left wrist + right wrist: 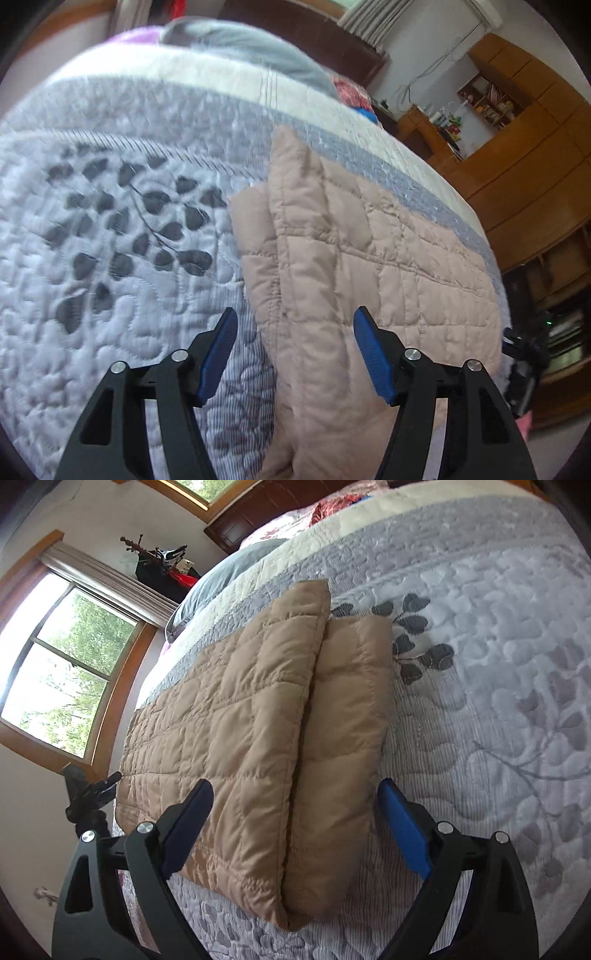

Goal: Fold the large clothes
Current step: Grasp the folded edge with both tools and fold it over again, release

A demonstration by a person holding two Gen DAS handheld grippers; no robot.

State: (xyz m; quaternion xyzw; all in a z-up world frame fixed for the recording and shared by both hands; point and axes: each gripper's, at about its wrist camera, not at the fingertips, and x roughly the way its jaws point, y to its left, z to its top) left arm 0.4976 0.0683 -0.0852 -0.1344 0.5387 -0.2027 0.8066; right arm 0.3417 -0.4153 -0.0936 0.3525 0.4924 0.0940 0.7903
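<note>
A beige quilted padded garment [354, 258] lies folded flat on the bed's grey quilt [110, 221], a folded-over layer forming a raised ridge along its length. My left gripper [295, 321] hovers open above the garment's near end, its blue pads clear of the cloth. In the right wrist view the same garment [258, 720] lies with the folded flap to the right. My right gripper [295, 794] stands wide open over its near edge, with the fabric below the fingers and nothing pinched.
The leaf-patterned quilt [498, 664] covers the bed. A grey pillow [251, 48] and a dark headboard [295, 22] lie at the far end. Wooden cabinets [535, 166] stand on one side, windows [66, 664] on the other. A black tripod [88, 801] stands by the bed's edge.
</note>
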